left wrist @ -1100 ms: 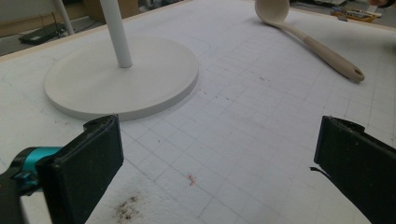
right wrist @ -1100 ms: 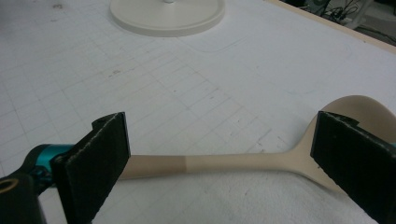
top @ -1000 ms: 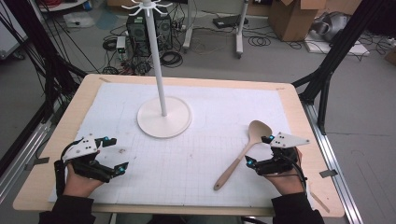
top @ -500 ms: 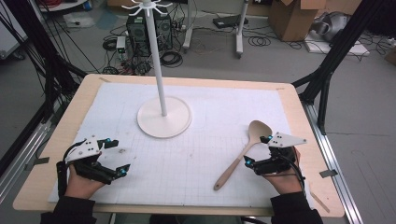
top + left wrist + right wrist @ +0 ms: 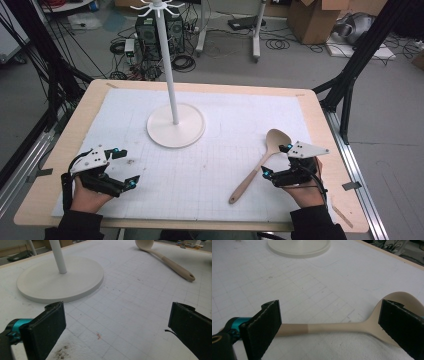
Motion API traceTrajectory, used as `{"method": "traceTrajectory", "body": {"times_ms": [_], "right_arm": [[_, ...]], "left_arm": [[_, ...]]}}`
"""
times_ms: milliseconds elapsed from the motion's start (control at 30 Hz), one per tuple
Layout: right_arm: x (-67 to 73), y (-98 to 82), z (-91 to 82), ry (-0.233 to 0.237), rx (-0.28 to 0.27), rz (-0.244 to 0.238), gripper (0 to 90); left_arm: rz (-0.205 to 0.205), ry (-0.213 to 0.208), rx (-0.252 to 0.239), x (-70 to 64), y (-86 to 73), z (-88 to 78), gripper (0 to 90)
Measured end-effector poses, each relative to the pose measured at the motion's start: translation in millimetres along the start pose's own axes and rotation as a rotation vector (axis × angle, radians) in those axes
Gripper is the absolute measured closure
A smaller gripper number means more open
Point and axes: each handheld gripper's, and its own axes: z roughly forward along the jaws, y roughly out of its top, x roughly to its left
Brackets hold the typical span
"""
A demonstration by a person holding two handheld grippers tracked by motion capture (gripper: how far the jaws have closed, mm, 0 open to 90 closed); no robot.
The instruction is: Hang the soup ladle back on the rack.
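1. We see the spoon (image 5: 260,162) lying flat on the white mat (image 5: 220,165), right of centre, bowl toward the far side and handle pointing toward the near edge.
2. We hold the right gripper (image 5: 276,160) low over the spoon with its jaws spread wide, one on either side of the neck; in the right gripper view the spoon (image 5: 352,326) runs across between them, ungripped.
3. We keep the left gripper (image 5: 125,166) at the near left of the mat, jaws likewise wide apart and empty.
4. The stand (image 5: 175,125) rests on its round base at the mat's far middle, well apart from both grippers.
5. The mat covers a wooden table (image 5: 325,130).
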Motion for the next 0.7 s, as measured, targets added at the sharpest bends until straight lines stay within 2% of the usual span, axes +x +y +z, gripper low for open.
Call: {"method": "traceTrajectory", "body": {"times_ms": [100,367,467,500,533,600,700], "right_arm": [[1.1,5.5,3.1,0.018,0.031,-0.033,3.2],[-5.3,13.8,9.4,0.086,0.112,-0.072,3.2],[-5.7,16.3,19.8,0.135,0.188,-0.116,3.2],[-5.7,16.3,19.8,0.135,0.188,-0.116,3.2],[-5.7,17.2,25.1,0.157,0.22,-0.138,3.2],[-4.9,18.5,30.2,0.169,0.256,-0.164,3.2],[-4.9,20.7,37.4,0.2,0.289,-0.2,3.3]], "left_arm": [[-0.007,0.005,-0.009,0.4,-0.1,-2.7,1.7],[-0.001,0.002,0.002,-2.3,0.2,-0.1,1.7],[-0.001,-0.005,0.012,-1.8,-0.3,3.5,1.6],[-0.001,-0.005,0.012,-1.8,-0.3,3.5,1.7],[-0.002,-0.006,0.014,-1.5,-0.9,4.4,1.7],[0.002,-0.008,0.021,-0.9,-1.5,5.2,1.7],[0.001,-0.009,0.022,-0.6,-1.9,5.3,1.7]]}}
